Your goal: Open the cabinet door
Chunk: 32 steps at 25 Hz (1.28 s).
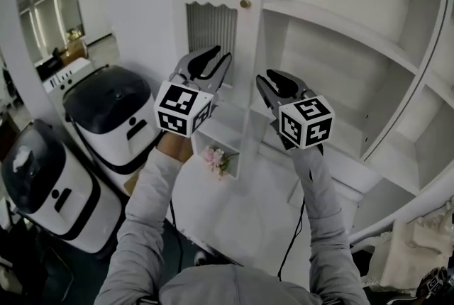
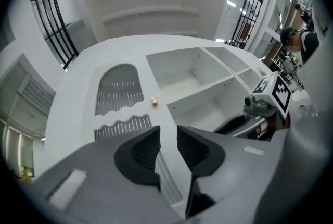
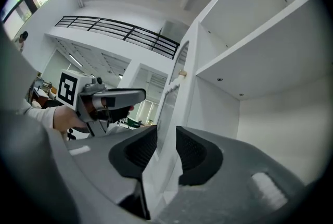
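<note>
Brass knob [image 1: 245, 3] is sitting at 12 o'clock; left gripper [image 1: 221, 55] and right gripper [image 1: 264, 76] are gaping wide, empty. Jaws should be centring squarely on knob.

The head camera sits above the person's shoulders and looks steeply down, with the cabinet door [image 1: 248, 55] toward 12 o'clock and the sleeves [image 1: 152, 225] rising from 6 o'clock. The camera on the left gripper [image 2: 167, 137] rides close behind its own jaws and tilts upward at the door's face. Its brass knob [image 2: 154, 100] is just above centre, and the right gripper [image 2: 231, 125] enters at 3 o'clock. The right gripper's camera looks almost level along the door's edge, with the left gripper at 9 o'clock. All three views share the door and knob.
</note>
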Each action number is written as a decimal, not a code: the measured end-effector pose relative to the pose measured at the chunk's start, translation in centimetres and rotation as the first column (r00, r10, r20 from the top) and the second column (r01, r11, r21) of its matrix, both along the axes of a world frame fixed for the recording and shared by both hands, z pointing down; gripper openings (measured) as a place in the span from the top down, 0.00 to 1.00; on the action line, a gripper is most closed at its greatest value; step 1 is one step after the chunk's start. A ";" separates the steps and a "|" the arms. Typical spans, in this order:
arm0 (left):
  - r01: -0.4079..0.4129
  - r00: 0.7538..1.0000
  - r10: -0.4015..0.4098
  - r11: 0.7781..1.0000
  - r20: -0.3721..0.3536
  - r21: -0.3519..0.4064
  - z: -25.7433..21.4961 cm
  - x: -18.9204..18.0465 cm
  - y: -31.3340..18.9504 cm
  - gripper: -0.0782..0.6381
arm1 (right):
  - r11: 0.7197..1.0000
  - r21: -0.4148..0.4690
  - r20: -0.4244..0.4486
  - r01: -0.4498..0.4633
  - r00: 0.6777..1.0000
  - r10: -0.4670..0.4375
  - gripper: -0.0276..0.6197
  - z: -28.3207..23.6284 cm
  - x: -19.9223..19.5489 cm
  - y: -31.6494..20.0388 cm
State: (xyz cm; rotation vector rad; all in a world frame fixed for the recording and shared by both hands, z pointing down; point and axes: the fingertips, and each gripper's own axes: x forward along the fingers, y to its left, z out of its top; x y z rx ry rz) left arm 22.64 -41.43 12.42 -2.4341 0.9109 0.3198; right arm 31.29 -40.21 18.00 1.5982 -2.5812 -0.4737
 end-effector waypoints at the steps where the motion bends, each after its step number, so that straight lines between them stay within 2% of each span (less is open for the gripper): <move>1: -0.014 1.000 0.014 1.000 -0.003 0.016 -0.9 0.2 -0.4 0.73 | 1.000 0.007 0.002 -0.011 1.000 0.011 0.78 -0.4 -0.1 -0.6; 7: -0.089 0.996 0.091 0.993 -0.023 0.075 -6.0 2.0 -2.6 0.72 | 0.998 0.020 0.036 -0.063 0.997 0.062 0.75 -2.5 -0.4 -3.2; 12: -0.119 0.992 0.121 0.988 -0.020 0.100 -8.3 3.7 -3.4 0.72 | 0.993 0.018 0.021 -0.114 0.993 0.113 0.75 -3.3 -0.2 -4.4; 19: -0.112 0.993 0.117 0.986 -0.033 0.126 -10.0 4.5 -4.7 0.71 | 0.989 0.000 0.019 -0.147 0.989 0.147 0.75 -3.2 -0.2 -5.8; 24: -0.102 0.995 0.103 0.982 0.006 0.159 -10.1 5.7 -5.1 0.73 | 0.987 -0.011 0.014 -0.163 0.986 0.163 0.75 -2.4 -0.3 -6.4; 27: -0.099 0.995 0.100 0.977 0.004 0.188 -10.2 6.1 -5.1 0.75 | 0.985 -0.013 0.008 -0.173 0.985 0.173 0.75 -2.3 -0.4 -6.5; 32: -0.132 0.991 0.137 0.975 -0.011 0.177 -10.1 5.8 -4.9 0.76 | 0.981 -0.018 -0.004 -0.194 0.981 0.194 0.76 -2.2 -0.4 -6.6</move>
